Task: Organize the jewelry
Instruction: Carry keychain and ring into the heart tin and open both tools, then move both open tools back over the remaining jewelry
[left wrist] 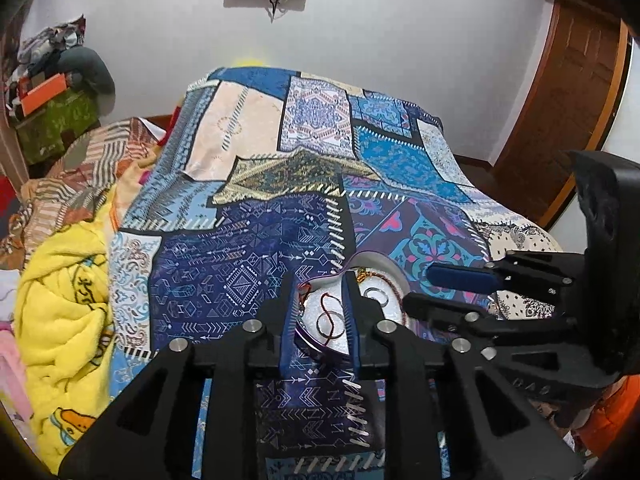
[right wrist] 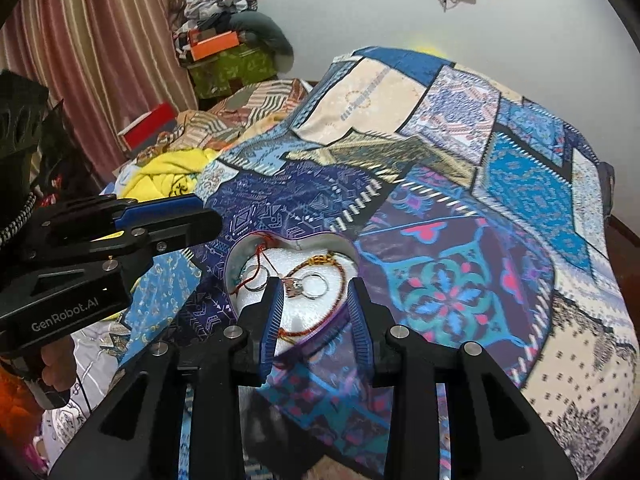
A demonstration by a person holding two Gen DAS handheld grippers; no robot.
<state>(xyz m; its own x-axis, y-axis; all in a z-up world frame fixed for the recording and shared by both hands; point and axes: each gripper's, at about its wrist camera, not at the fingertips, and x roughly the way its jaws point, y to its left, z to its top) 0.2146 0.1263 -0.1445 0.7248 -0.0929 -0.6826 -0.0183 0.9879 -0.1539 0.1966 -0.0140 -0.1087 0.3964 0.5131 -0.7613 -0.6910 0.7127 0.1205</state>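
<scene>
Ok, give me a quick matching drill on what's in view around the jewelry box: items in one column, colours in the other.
Items:
1. heart-shaped jewelry box rim
2. fleece blanket beside the quilt
3. loose metal ring inside the box
4. claw finger pads

Colours:
A. silver
B. blue
C. purple
D. yellow

Pairs: 1-C, 2-D, 3-A, 4-B

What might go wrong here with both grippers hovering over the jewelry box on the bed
1. The red cord hangs over the rim of the heart-shaped box; the open right gripper could snag it and drag out other pieces.
2. The box sits on a soft patchwork bedspread, so a push might tip it.
3. The left gripper and right gripper are close together and may collide.
</scene>
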